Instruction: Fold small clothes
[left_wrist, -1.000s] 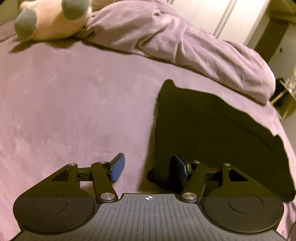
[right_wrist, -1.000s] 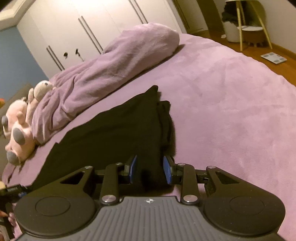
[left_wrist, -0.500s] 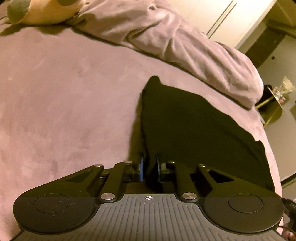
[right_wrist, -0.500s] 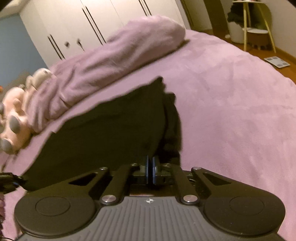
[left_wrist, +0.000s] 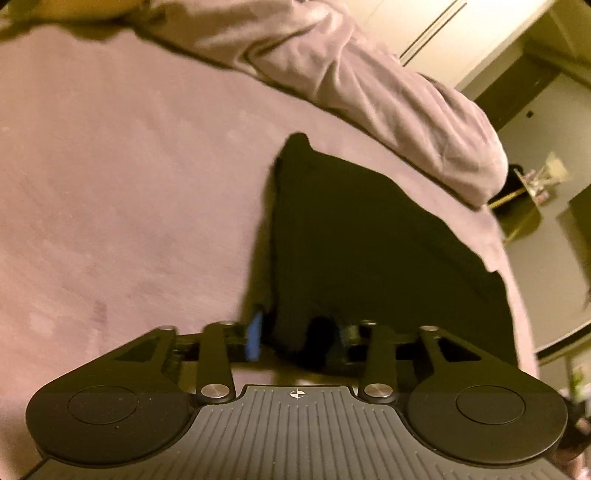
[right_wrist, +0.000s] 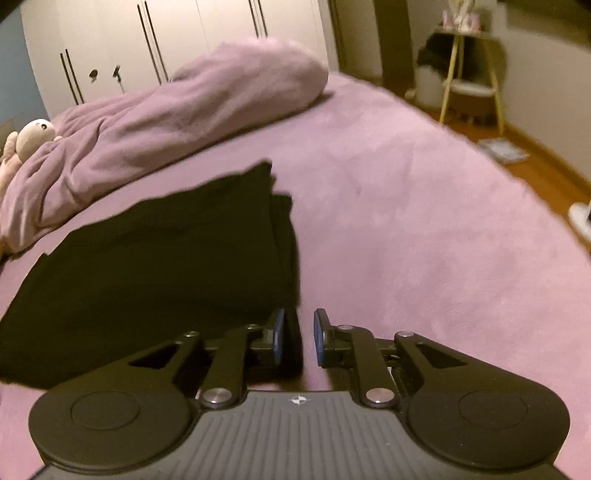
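Now both grippers have just been opening: left gripper (left_wrist: 295, 336) and right gripper (right_wrist: 298, 338) stand apart, each over a near corner of the black garment (right_wrist: 155, 254) lying flat mid-bed (right_wrist: 424, 229). A fresh grasp probably comes next.

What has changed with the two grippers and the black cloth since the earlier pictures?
Both grippers closed on the near edge of the black garment, then their fingers have just been opening: the left gripper wide, the right gripper slightly. Cloth is still between both pairs, seemingly released. The garment remains flat on the purple bedcover.
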